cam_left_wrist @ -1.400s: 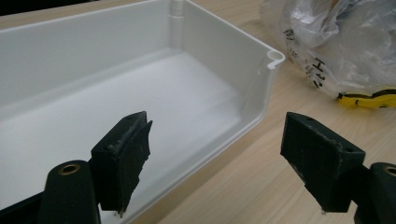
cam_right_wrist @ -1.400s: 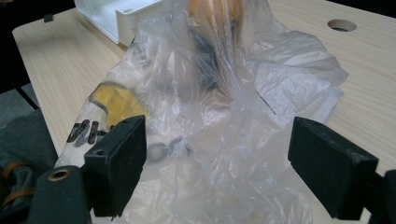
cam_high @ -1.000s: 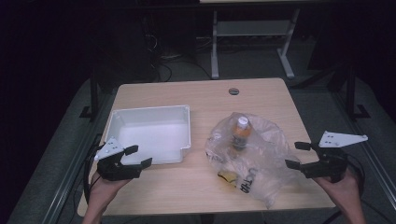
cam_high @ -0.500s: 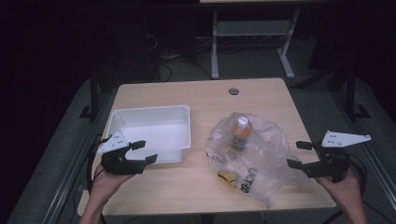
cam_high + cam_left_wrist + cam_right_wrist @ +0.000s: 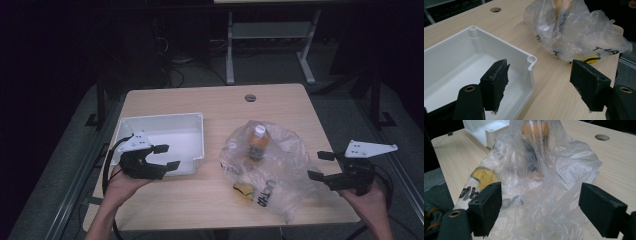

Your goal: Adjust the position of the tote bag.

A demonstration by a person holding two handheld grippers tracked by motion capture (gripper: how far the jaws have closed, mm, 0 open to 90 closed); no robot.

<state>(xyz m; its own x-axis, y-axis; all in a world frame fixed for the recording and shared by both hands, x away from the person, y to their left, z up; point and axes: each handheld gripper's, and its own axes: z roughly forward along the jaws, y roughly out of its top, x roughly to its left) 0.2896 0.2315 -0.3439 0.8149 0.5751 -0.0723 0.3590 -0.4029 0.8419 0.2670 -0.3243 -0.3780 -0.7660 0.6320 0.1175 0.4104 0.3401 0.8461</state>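
A crumpled clear plastic bag (image 5: 272, 167) lies right of centre in the high view, on the wooden table (image 5: 200, 102). Inside it an orange bottle (image 5: 257, 142) with a white cap stands near the bag's upper edge, and something yellow (image 5: 243, 189) sits at the lower left, beside black lettering on the plastic.

The right gripper (image 5: 320, 165), at the lower right of the high view, is held level in the person's right hand (image 5: 369, 202) and points left at the bag's right edge. Its jaws stand wide apart with nothing pressed between them; in the right gripper view the bag (image 5: 541, 177) rises just ahead of the pads.

The left gripper (image 5: 167, 157), at the lower left, rests in the left hand (image 5: 120, 181) and points right, over the near right part of a white plastic bin (image 5: 125, 127). Its jaws have just been narrowing slightly yet remain wide apart, holding nothing. In the left gripper view one pad (image 5: 495, 83) hangs over the bin (image 5: 529, 75), the other over bare wood.

The bin holds nothing. It lies left of the bag, a strip of table between them.

A round cable hole (image 5: 250, 97) marks the table's far edge. Beyond, at the top of the frame, the room is dark, with a white table frame (image 5: 270, 37) and cables on a grey floor (image 5: 340, 100).
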